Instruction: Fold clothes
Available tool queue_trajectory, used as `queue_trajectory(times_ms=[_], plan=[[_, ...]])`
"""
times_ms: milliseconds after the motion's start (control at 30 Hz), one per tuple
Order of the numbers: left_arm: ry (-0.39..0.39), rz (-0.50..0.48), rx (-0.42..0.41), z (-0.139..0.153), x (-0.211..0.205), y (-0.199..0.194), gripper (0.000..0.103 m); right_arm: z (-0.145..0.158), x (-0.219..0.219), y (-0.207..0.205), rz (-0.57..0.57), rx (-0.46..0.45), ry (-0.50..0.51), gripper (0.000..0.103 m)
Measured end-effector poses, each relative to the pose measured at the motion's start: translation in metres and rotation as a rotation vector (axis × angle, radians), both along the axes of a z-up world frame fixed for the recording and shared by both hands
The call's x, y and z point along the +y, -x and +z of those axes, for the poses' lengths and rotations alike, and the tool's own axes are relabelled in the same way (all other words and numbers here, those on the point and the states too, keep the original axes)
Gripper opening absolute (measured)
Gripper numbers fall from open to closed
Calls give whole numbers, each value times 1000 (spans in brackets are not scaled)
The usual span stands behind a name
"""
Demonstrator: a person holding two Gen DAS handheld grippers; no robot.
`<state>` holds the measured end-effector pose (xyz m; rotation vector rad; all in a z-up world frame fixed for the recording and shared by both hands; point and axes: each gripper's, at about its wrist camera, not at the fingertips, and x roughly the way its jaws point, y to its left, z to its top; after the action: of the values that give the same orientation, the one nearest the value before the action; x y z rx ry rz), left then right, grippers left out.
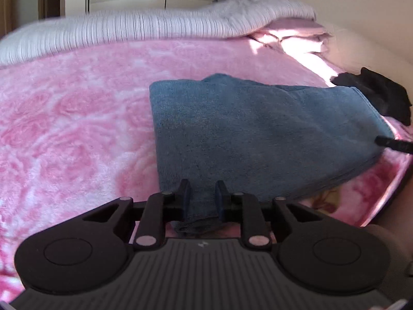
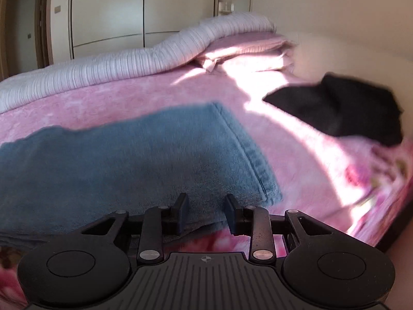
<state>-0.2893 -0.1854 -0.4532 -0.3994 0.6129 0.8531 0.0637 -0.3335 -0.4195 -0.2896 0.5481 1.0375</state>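
Two grippers, left (image 1: pixel 202 200) and right (image 2: pixel 206 213), each pinch a near corner of the folded blue towel (image 1: pixel 258 134) lying on the pink blanket (image 1: pixel 77 108), a black garment (image 2: pixel 343 111) far right.

A home bedroom is indicated. A bed is covered by a pink floral fleece blanket (image 1: pixel 77 118), with a ribbed white quilt (image 1: pixel 155 28) bunched along its far side and a pink pillow (image 2: pixel 247 49) lying in sunlight. Tall cream wardrobe doors (image 2: pixel 144 10) are seen behind the bed. A doorway (image 2: pixel 41 28) is seen at left.
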Motion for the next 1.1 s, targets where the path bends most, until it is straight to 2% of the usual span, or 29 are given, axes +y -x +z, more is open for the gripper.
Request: queue_trajectory(times_ms=[133, 200, 267, 333, 367, 400, 467, 567, 600, 667, 700, 867, 967, 1100], plan=[[-4, 25, 14, 13, -5, 1, 18, 8, -6, -7, -19, 74, 1, 32], [-5, 36, -9, 22, -9, 10, 18, 13, -18, -18, -55, 185, -34, 37], [22, 60, -62, 28, -9, 24, 18, 12, -36, -32, -116, 325, -117, 49], [34, 66, -117, 34, -9, 36, 17, 9, -52, -45, -167, 435, -197, 50], [30, 59, -124, 36, -9, 38, 17, 9, -56, -48, -180, 446, -217, 50], [20, 41, -99, 35, -9, 34, 17, 10, -59, -50, -188, 447, -232, 50], [6, 10, -47, 32, -9, 26, 17, 16, -57, -46, -180, 391, -231, 50], [27, 19, 15, 9, -6, 15, 18, 21, -47, -32, -129, 285, -217, 50], [12, 28, 17, 8, -8, 13, 18, 20, -41, -26, -107, 248, -202, 50], [14, 57, 37, 11, -9, 9, 19, 10, -23, -17, -67, 192, -111, 50], [21, 76, 54, 14, -10, 7, 20, 3, -15, -14, -61, 192, -45, 50], [7, 162, 171, 32, -28, -3, 22, 12, -26, 8, -75, 203, -35, 50], [-23, 164, 205, 41, -42, -7, 27, 24, -32, 33, -33, 156, -8, 50], [-55, 139, 214, 50, -53, -11, 28, 34, -33, 61, 16, 81, 32, 51]])
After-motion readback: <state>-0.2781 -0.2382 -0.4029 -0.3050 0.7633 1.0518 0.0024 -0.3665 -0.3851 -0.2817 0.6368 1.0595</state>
